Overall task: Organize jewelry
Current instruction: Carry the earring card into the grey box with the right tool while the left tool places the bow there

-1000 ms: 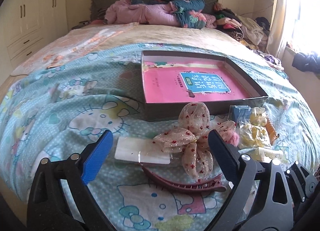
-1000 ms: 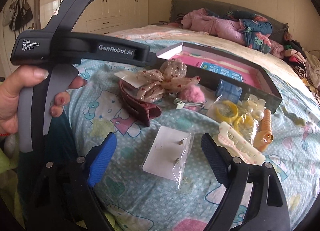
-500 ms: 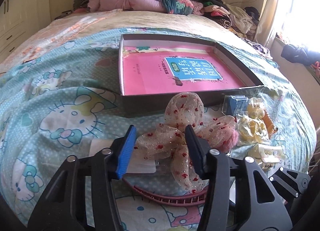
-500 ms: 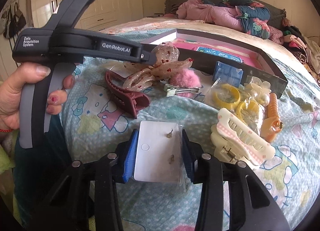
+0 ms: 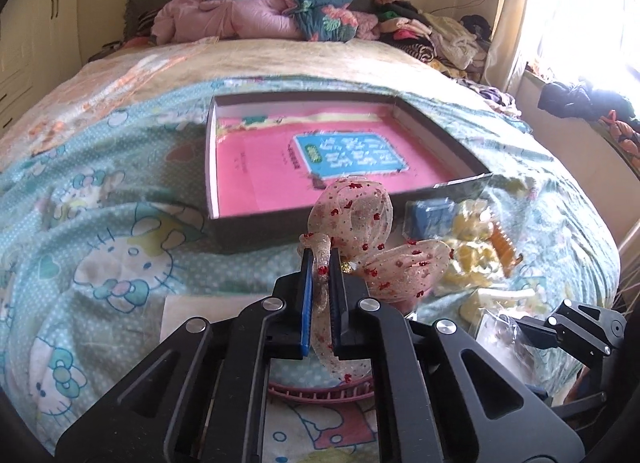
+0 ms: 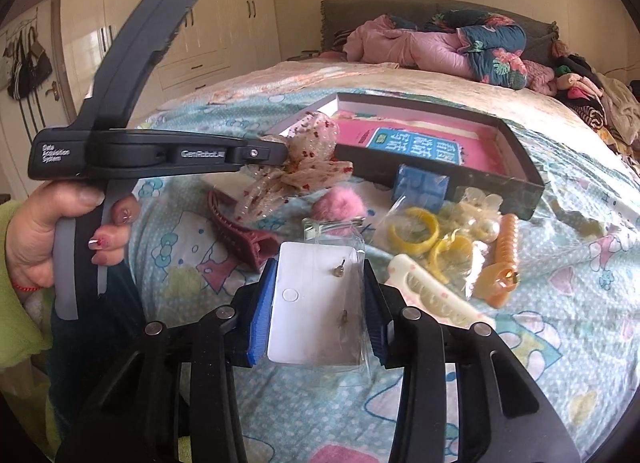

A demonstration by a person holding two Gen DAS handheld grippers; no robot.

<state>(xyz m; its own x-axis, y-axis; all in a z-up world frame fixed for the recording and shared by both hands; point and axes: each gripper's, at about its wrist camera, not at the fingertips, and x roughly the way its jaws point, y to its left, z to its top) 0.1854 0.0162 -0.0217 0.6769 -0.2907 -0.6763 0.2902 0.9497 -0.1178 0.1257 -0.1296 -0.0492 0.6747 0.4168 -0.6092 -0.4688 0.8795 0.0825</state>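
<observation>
**Left wrist view: bow pinched, earring card gripped**

Left wrist view: left gripper clamped tight on one loop of a sheer beige mesh hair bow with red flecks; bow's other loops fan out up and right of the jaws. Beyond it, a shallow dark cardboard box lid lies on the pale-blue cartoon-cat bedspread, with a pink booklet flat inside. A maroon plastic claw clip shows beneath the gripper.

Right wrist view: right gripper holds a white earring card in a clear sleeve by its two side edges, jaws narrow, pads pressing on the card. Two small studs sit on the card. A hand grasps the left gripper's handle at frame left. On the bedspread right of the card: cream toothed hair clip, orange spiral hair clip, yellow rings in a plastic bag, pink fluffy pom-pom, small blue box against the lid's wall.
</observation>
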